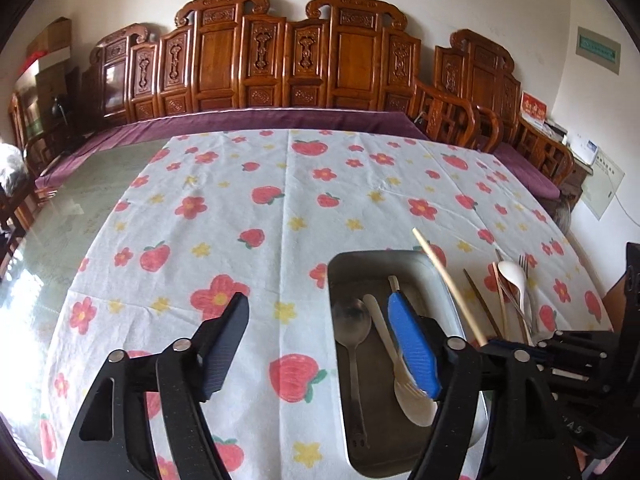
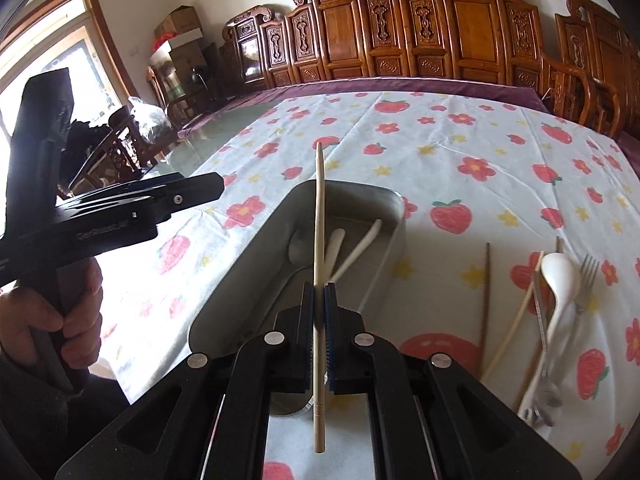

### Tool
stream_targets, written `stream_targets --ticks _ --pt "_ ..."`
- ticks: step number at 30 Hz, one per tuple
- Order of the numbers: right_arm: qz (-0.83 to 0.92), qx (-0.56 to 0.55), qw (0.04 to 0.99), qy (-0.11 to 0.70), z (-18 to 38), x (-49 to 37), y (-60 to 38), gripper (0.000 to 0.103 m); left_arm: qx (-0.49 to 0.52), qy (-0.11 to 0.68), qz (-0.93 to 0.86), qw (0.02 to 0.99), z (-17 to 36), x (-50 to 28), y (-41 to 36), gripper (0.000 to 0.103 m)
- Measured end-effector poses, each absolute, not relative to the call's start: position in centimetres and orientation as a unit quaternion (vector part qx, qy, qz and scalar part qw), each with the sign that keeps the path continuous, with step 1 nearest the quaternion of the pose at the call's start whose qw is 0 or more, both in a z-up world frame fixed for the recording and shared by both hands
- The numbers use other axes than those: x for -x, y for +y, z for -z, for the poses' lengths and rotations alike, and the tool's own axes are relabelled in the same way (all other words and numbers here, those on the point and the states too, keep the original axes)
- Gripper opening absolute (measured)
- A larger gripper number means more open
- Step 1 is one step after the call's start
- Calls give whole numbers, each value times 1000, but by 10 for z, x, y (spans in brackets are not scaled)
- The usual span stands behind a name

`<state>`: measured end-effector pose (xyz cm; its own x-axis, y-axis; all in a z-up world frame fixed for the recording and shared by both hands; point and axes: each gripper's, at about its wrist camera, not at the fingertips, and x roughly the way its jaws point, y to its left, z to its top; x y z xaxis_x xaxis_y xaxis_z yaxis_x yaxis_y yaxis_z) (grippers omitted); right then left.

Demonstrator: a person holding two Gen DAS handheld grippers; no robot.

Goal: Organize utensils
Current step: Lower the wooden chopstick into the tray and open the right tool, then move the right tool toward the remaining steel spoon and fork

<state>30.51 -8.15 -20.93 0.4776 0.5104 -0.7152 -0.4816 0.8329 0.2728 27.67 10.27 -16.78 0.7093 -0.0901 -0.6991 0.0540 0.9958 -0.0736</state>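
My right gripper point(image 2: 319, 312) is shut on a pale wooden chopstick point(image 2: 319, 220) and holds it over the metal tray point(image 2: 236, 280). The chopstick also shows in the left wrist view point(image 1: 448, 284), slanting above the tray's right rim point(image 1: 436, 276). The tray holds a metal spoon point(image 1: 352, 320), a white spoon point(image 1: 400, 376) and another white utensil. My left gripper point(image 1: 320, 344) is open and empty, low over the tablecloth with its blue right pad above the tray. Loose utensils lie right of the tray: a dark chopstick point(image 2: 486, 296), a pale chopstick point(image 2: 516, 320), a white spoon point(image 2: 560, 280) and a fork point(image 2: 586, 280).
A flower and strawberry tablecloth point(image 1: 240, 208) covers the glass table point(image 1: 72, 216). Carved wooden chairs point(image 1: 280, 60) with purple cushions line the far side. The person's hand point(image 2: 60, 320) holds the left gripper's handle at the left.
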Motion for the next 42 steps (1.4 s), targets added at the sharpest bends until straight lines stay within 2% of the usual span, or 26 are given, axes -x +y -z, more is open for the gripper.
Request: stream_targets --ticks 2,7,18,23,38,42 --pt "-289 -26 856 427 213 -309 -74 6 27 376 33 926 166 -276 108 85" --pt "-290 -41 851 436 220 -318 -59 6 36 372 19 927 165 -274 124 88" --pt "-286 -43 841 457 243 -324 -40 8 54 368 13 928 161 -272 137 88" --pt "-292 -36 850 436 237 -319 -51 9 51 363 17 930 160 -270 132 88" --pt "-199 60 897 390 206 -305 -178 9 25 371 69 926 165 -272 74 88" --pt "-156 70 900 402 218 -306 -219 17 20 372 88 924 167 -272 53 88"
